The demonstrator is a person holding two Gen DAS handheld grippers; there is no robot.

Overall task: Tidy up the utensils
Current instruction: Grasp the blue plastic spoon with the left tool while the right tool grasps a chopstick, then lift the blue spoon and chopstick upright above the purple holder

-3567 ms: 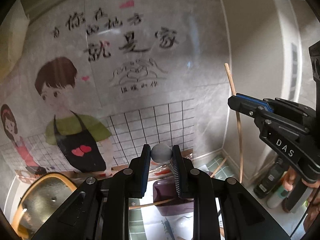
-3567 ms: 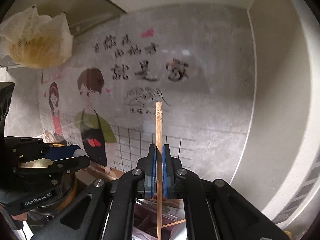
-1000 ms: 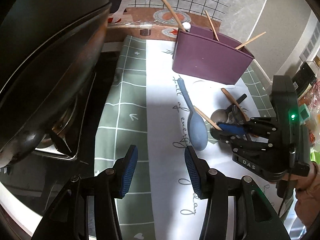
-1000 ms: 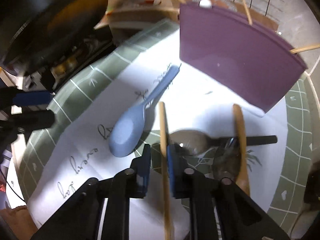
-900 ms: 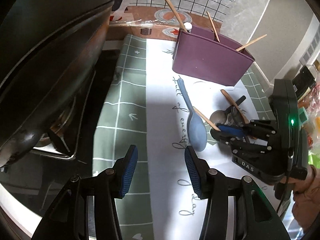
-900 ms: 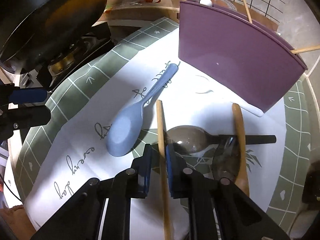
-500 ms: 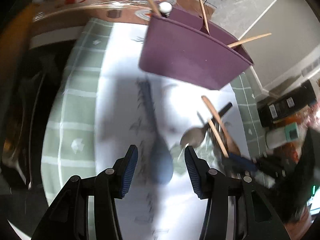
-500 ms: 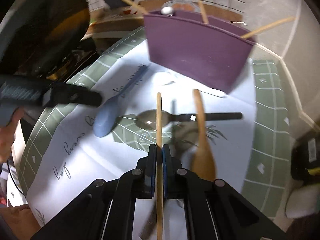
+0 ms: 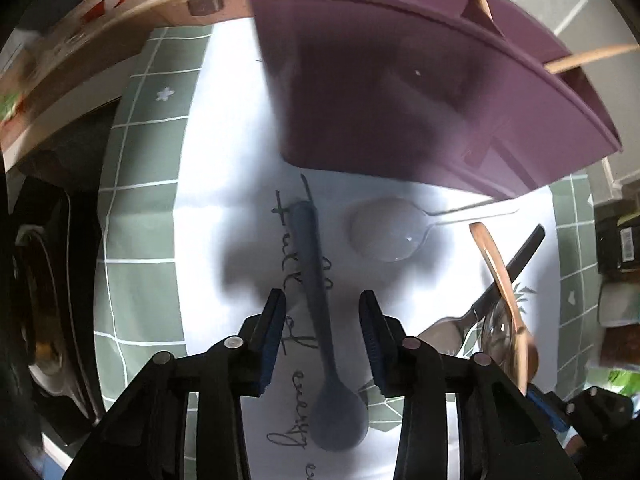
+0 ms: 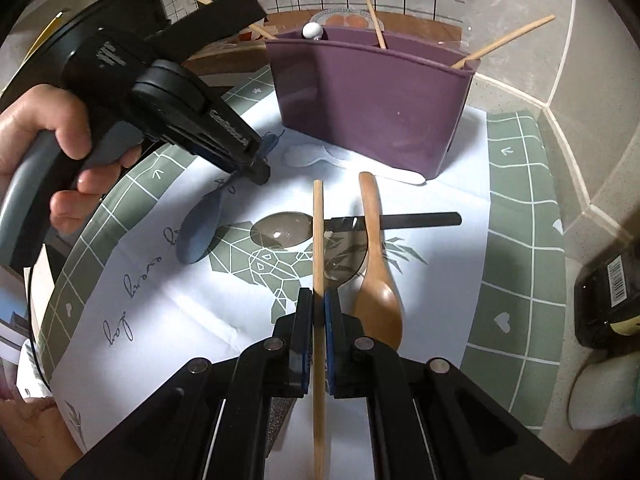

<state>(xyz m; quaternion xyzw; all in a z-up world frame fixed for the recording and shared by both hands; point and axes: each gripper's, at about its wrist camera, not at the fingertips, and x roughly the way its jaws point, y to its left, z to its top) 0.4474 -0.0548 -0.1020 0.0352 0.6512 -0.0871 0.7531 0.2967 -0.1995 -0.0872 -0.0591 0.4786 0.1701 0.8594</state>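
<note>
Blue and long, the spoon (image 9: 320, 312) lies flat on the white paper mat (image 9: 224, 160), its handle between the wide-apart fingers of the left tongs (image 9: 322, 322); nothing is pinched there; the purple holder (image 9: 420, 92) stands just ahead of them; the right tongs (image 10: 318, 322) are pressed tight on 1 wooden chopstick (image 10: 318, 236); a wooden spoon (image 10: 376, 276) lies just to their right; a metal spoon (image 10: 286, 229) lies ahead, under the chopstick.
</note>
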